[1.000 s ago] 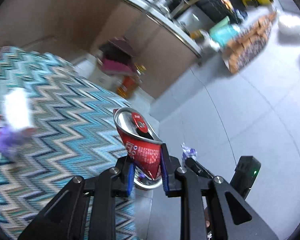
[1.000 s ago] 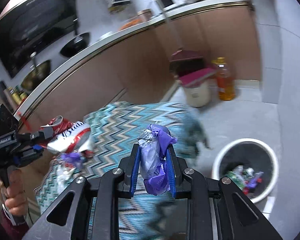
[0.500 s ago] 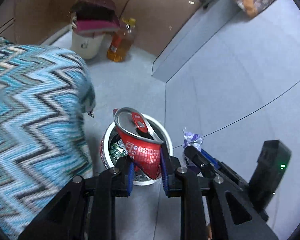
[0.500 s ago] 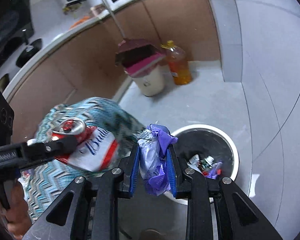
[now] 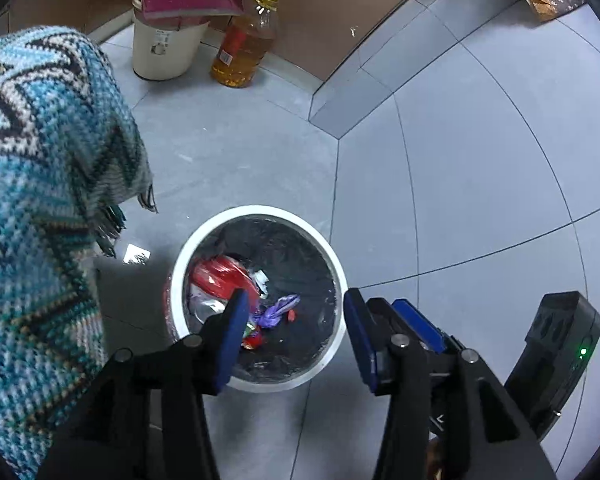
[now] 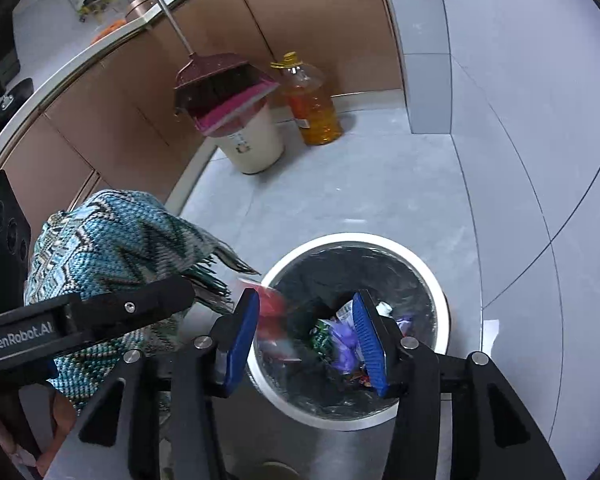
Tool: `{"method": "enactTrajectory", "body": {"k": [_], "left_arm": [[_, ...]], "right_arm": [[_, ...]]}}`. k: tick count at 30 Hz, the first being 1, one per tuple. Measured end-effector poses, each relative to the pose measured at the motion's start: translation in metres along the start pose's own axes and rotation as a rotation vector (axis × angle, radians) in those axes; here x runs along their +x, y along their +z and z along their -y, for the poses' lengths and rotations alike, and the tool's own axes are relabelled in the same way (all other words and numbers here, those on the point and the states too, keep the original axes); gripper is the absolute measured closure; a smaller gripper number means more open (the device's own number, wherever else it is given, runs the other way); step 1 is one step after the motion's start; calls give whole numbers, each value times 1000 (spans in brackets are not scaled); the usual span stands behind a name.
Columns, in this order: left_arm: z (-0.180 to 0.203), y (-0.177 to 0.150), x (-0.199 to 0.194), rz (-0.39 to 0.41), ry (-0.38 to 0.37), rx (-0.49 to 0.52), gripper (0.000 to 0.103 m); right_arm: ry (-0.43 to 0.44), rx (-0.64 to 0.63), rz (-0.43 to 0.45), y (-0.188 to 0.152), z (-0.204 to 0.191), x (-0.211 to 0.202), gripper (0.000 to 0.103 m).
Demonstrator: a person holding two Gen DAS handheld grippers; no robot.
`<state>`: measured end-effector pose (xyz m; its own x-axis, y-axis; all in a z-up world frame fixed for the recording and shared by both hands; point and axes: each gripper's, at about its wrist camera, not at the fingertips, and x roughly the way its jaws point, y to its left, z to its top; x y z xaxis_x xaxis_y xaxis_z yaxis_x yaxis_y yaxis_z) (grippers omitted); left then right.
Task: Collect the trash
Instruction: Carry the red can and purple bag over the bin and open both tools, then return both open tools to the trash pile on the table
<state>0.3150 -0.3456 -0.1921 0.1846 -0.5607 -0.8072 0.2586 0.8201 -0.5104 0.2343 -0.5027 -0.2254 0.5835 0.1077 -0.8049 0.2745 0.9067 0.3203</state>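
A white-rimmed trash bin (image 5: 332, 256) with a black liner stands on the floor and also shows in the right wrist view (image 6: 440, 292). The red can (image 5: 220, 276) lies blurred inside it at the left, and shows in the right wrist view (image 6: 274, 316). The purple wrapper (image 5: 278, 306) lies among other scraps in the bin; it shows in the right wrist view (image 6: 344, 344). My left gripper (image 5: 294, 334) is open and empty above the bin. My right gripper (image 6: 308, 338) is open and empty above the bin, beside the left one.
The table with its blue zigzag knit cloth (image 5: 40, 184) hangs at the left, next to the bin. A beige bin with a dustpan and broom (image 6: 248, 128) and an oil bottle (image 6: 314, 108) stand by the cabinets. Grey tiled floor (image 5: 460, 160) lies to the right.
Both grippers swung from the table over the bin and opened. The red can dropped from the left gripper and the purple wrapper from the right into the bin.
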Motion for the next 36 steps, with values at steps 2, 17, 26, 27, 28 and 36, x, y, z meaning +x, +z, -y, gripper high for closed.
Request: {"method": "enactTrajectory", "body": {"k": [2,17,26,27,28,36], "left_arm": [[1,-2,-2,6,-9,6,56],[21,-32,-110,151,-36,147,56],[16,-72,-195,248,-16,219,56],[15,-78,-206,260,-15,223,56],[14,-84,-218,277,-9,228,56],[2,-131,-292,378,10,242,56]], "right_arm": [[-2,6,3,-1,3,-1,55],[33,-10,107,-8,-27,-65,55],[107,-79,177,-22,-75,-125,55],[115,-88,185,-25,-83,-131,55],[127,-99,194,-28,-90,-139,55],[202,-160,250,-47,-138,-189,55]]}}
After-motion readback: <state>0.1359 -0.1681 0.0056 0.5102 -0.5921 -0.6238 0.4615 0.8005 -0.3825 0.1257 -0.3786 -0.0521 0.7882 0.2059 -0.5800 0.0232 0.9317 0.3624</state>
